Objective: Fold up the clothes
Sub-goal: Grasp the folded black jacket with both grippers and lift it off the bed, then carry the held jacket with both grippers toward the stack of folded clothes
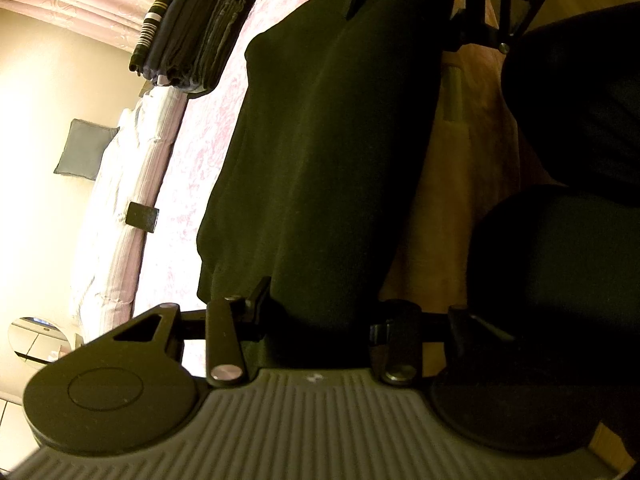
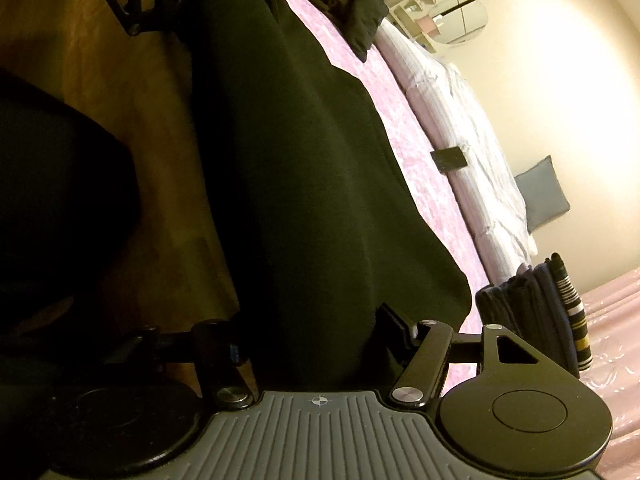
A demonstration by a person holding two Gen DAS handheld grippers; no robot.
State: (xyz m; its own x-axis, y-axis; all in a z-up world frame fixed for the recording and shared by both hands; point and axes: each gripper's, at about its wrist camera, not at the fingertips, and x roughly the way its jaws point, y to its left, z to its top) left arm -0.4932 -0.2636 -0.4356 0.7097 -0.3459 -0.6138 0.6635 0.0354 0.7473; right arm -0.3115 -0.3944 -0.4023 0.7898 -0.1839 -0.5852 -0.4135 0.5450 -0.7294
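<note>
A long dark green fabric garment (image 1: 328, 152) lies stretched between the left gripper (image 1: 336, 308) and the right gripper (image 2: 308, 332), on a pink patterned bedspread (image 1: 204, 152). A stack of folded dark clothes (image 1: 188, 32) sits beyond it; a white quilted duvet (image 2: 472, 120) lies farther off.

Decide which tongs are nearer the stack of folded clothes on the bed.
Right. The right tongs sit just beside the stack, gripping one end of the dark garment; the left tongs grip its far end, well away from the stack.
</note>
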